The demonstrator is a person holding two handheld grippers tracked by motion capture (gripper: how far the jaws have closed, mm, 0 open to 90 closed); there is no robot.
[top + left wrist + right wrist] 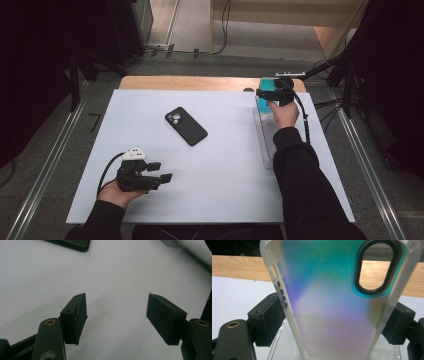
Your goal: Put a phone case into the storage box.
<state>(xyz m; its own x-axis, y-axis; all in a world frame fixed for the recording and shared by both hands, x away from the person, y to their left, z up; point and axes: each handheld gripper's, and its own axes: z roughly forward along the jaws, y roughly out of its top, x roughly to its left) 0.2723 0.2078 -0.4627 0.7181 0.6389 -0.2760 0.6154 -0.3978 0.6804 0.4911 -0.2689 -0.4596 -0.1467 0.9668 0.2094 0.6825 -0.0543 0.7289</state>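
Up at the far right corner of the white surface (215,170), the right hand-held gripper (270,93) pinched a phone case (332,312) by its two long edges. From the right gripper view the case stood upright between the pads, one frosted edge against each, its back translucent and shading from teal through violet to a pale pink. An oval camera opening with a dark rim sat near its top corner, and small slots ran down one edge. Below the case lay a clear plastic tray (265,137), which ran along the right side of the surface; the case's lower end sat just above or inside it, and I could not tell whether the two touched. Behind the case a bare strip of wood showed along the far edge.

At the near left corner the left hand-held gripper (161,171) lay low over the surface, its jaws spread with nothing between them. The left gripper view showed bare white sheet between the two black pads (75,317).

A black phone (186,126) lay face down near the middle, angled, well apart from both grippers.
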